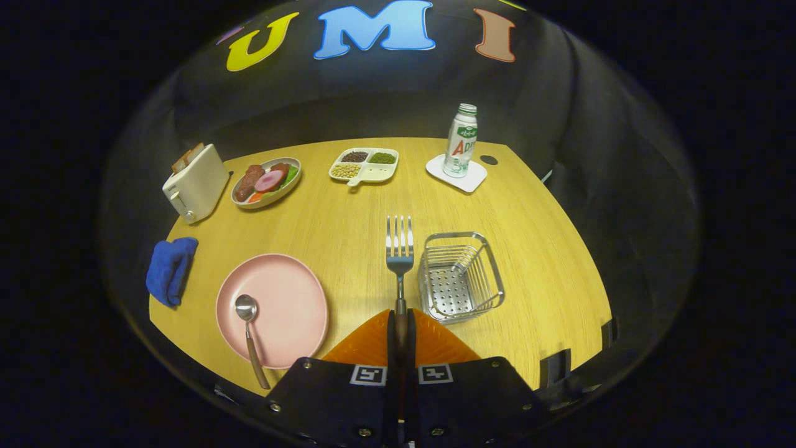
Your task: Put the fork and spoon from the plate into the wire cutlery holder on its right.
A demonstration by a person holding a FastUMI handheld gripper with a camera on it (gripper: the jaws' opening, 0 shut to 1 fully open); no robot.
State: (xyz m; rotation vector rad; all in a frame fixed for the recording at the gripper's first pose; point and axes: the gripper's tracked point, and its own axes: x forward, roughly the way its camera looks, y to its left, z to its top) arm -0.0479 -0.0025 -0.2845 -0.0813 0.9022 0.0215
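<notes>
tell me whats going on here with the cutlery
A person's hand-held tongs are shut on the handle of a silver metal fork, held up with its tines pointing ahead, just left of the square wire cutlery holder. The silver spoon with a brown handle lies on the round pink plate, not yet moved.

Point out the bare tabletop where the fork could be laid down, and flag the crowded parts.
The gripper is shut on the fork. Bare wood lies between pink plate and wire holder, and in the middle up to the divided tray. The far edge is crowded: toaster, food plate, bottle.
</notes>
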